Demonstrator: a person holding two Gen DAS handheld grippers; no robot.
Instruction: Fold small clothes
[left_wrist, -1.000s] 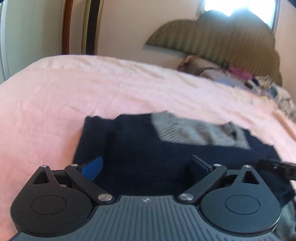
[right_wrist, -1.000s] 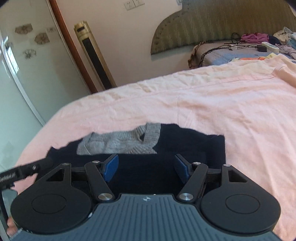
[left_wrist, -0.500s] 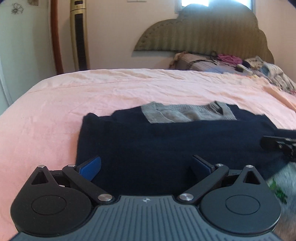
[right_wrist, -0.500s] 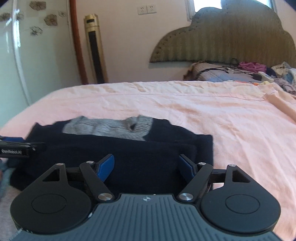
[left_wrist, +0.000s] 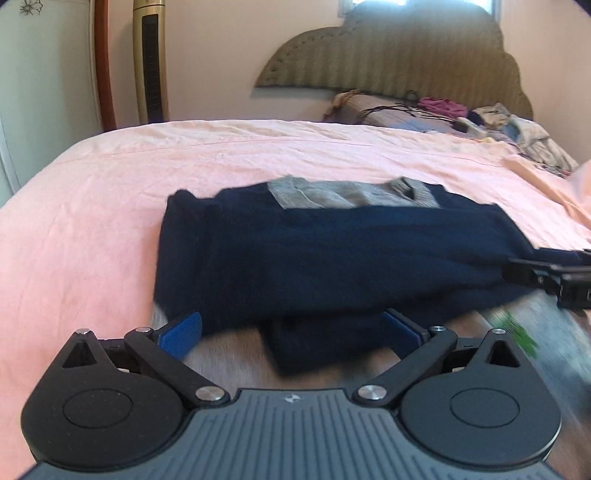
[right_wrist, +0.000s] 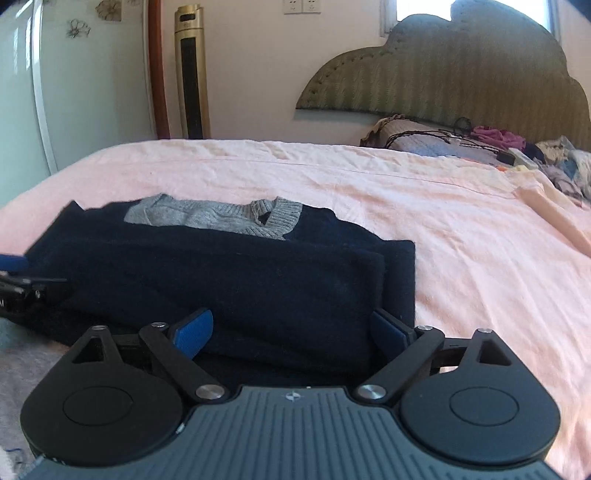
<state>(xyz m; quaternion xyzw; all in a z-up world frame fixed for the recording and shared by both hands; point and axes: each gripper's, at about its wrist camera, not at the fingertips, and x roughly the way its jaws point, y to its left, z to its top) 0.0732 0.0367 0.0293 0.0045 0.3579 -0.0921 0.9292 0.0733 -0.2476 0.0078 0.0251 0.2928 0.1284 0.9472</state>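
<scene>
a navy sweater (left_wrist: 332, 258) lies folded on the pink bed (left_wrist: 92, 206). both grippers, left (left_wrist: 291, 328) and right (right_wrist: 291, 328), have drawn back to its near edge, jaws apart and empty, suggesting this fold is finished.

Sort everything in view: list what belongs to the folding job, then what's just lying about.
Job:
navy sweater with grey collar
left gripper, open
right gripper, open
pink bedsheet, the work surface

Lying about:
clothes pile by headboard
dark cable on pillow
tower fan
</scene>
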